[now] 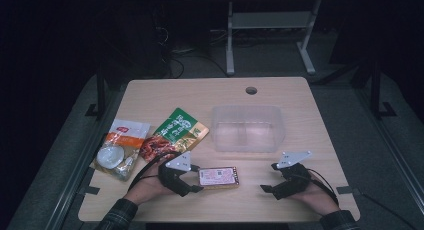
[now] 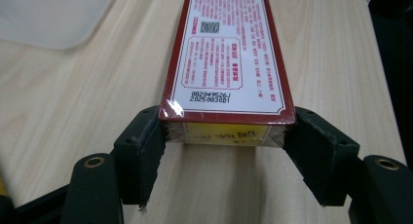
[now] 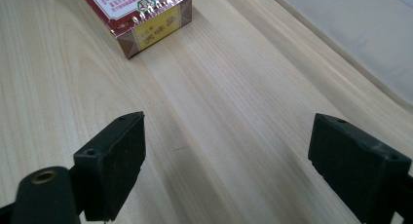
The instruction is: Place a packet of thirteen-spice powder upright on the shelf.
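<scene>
While my left tongs [image 2: 226,136] clamp the flat red-and-white printed carton [image 2: 225,58], it lies on the wooden counter [image 1: 280,190].
Right tongs [image 3: 226,160] wide, holding nothing, near it.

Box [image 2: 227,58] far end cut by top edge; label print too small to read.

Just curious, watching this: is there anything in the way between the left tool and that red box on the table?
No. The left tool already has the box between its jaws, pads against both sides at its near end. Only bare table lies around it; the clear tub sits off to one side.
</scene>
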`<act>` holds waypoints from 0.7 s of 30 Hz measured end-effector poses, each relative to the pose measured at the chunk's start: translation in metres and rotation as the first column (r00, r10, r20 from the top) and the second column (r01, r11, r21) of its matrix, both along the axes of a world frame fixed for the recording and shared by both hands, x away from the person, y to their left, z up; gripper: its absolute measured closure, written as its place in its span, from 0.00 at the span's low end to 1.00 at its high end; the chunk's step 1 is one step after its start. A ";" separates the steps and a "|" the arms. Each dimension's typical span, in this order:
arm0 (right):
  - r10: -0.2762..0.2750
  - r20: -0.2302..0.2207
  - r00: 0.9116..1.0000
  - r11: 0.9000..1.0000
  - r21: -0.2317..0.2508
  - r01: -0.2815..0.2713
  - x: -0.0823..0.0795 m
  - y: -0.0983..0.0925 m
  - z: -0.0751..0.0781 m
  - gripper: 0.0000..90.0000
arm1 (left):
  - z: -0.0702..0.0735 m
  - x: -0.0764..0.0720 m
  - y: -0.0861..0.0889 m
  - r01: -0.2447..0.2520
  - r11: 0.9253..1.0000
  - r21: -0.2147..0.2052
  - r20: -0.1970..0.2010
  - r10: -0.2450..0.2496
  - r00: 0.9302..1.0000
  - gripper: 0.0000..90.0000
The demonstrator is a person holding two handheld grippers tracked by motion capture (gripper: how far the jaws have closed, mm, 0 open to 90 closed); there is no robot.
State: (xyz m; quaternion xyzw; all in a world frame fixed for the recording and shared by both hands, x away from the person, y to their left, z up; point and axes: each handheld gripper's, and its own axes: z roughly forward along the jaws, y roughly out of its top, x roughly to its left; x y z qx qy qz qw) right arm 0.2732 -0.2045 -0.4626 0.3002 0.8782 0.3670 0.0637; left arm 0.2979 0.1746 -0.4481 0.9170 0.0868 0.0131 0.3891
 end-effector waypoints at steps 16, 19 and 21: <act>0.012 0.010 1.000 1.000 0.024 -0.012 0.002 0.003 0.004 0.16 | 0.019 0.000 0.005 0.013 0.999 -0.041 0.034 -0.012 0.999 0.36; 0.016 0.013 1.000 0.999 0.030 -0.016 0.002 0.004 0.004 0.17 | 0.023 0.001 0.007 0.012 0.998 -0.054 0.031 -0.011 0.999 0.36; 0.021 0.022 1.000 0.998 0.052 -0.022 0.001 0.004 0.007 0.22 | 0.025 0.000 0.008 0.018 0.998 -0.053 0.035 -0.016 0.999 0.36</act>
